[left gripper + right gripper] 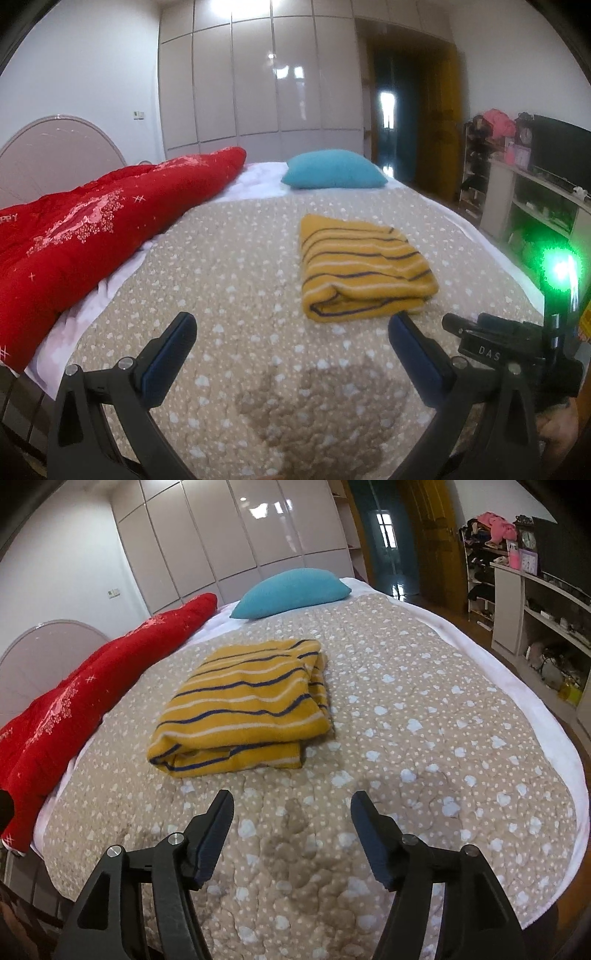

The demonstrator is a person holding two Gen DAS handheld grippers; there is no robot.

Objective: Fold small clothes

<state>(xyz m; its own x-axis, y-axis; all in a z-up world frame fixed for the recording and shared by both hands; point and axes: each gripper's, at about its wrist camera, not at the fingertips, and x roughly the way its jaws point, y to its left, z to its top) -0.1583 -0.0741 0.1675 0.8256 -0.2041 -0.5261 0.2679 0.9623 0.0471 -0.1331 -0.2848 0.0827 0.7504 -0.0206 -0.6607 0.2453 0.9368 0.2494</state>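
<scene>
A folded yellow garment (364,267) with dark blue and white stripes lies on the beige spotted blanket (221,280), and shows in the right wrist view (243,709) too. My left gripper (291,325) is open and empty, held above the blanket just short of the garment's near edge. My right gripper (291,805) is open and empty, a little nearer than the garment and to its right over the blanket (424,709). The right gripper's body shows at the right edge of the left wrist view (517,347).
A red quilt (92,225) lies along the bed's left side. A teal pillow (332,170) sits at the far end. Shelves with clutter (546,620) stand right of the bed. A wardrobe (258,74) and a doorway are behind.
</scene>
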